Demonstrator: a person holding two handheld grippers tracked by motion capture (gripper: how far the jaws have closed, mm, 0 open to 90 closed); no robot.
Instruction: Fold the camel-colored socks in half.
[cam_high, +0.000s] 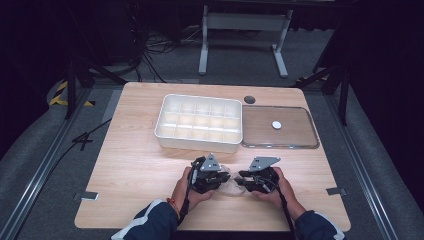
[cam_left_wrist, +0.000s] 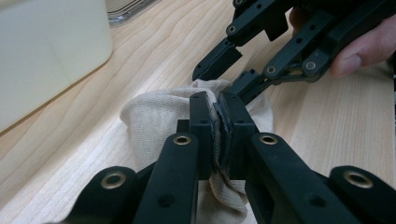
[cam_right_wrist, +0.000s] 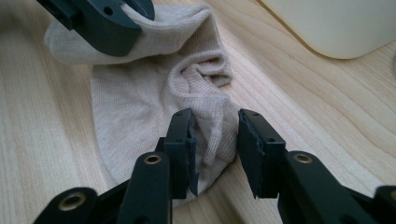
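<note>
A beige sock (cam_high: 230, 187) lies crumpled on the wooden table near its front edge, between my two grippers. My left gripper (cam_left_wrist: 218, 106) is shut on a fold of the sock (cam_left_wrist: 154, 114), with the fabric pinched between its pads. My right gripper (cam_right_wrist: 215, 120) faces it from the other side. Its jaws stand apart around a bunched edge of the sock (cam_right_wrist: 135, 93), and the fabric fills most of the gap. The right gripper's open jaws (cam_left_wrist: 229, 70) also show beyond the sock in the left gripper view. A jaw of the left gripper (cam_right_wrist: 105, 25) rests on the sock's far end.
A white box (cam_high: 197, 144) divided into several compartments stands behind the grippers at mid table. To its right lies a clear flat tray (cam_high: 297, 132) with a small white disc (cam_high: 276, 124) on it. A dark round hole (cam_high: 249, 99) sits near the table's back edge.
</note>
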